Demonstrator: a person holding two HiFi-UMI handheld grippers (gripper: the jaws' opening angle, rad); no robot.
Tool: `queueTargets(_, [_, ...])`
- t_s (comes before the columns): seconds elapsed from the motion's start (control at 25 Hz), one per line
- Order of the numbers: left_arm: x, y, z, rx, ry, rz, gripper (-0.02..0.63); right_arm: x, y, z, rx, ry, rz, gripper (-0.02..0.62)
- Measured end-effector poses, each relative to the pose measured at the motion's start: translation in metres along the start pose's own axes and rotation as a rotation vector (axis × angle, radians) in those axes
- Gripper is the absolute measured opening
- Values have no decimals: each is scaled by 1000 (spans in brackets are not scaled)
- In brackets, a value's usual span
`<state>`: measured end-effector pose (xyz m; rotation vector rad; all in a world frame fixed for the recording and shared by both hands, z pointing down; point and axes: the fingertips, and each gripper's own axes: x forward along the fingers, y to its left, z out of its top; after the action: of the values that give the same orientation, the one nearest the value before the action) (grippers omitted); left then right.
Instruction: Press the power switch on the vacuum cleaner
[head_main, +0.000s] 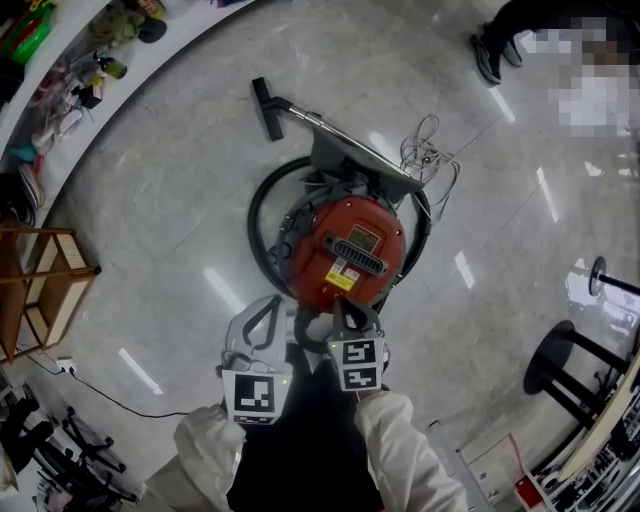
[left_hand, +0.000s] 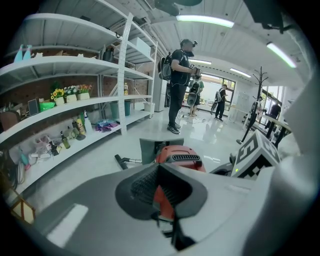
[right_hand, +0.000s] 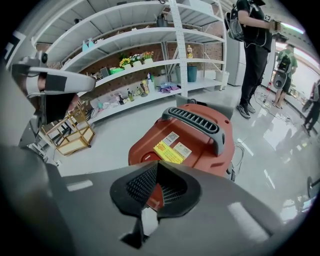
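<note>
A red canister vacuum cleaner (head_main: 348, 250) is pictured on a glossy floor (head_main: 170, 200), ringed by its black hose (head_main: 254, 215). Both grippers are held at its near edge, jaws closed together on nothing. The right gripper (head_main: 346, 305) is set by the casing's yellow label (head_main: 341, 280), and the left gripper (head_main: 272, 303) just beside the casing.

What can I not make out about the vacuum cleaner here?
Power switch: in the head view the right gripper covers the near end of the vacuum cleaner; in the right gripper view its jaws hide much of that end.
Print on the yellow label: too small in every view.
</note>
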<state>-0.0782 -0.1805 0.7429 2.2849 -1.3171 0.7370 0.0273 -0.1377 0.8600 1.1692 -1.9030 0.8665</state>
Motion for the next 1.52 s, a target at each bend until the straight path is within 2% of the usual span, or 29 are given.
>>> queueTargets(0.6, [4,4,-3,-11,7,-1,0,3,0,-2,-32,3,-9,0])
queueTargets(1.52, [4,-6,-11,-14,34,-20,0,5,-1,-8,-17,13,-7,0])
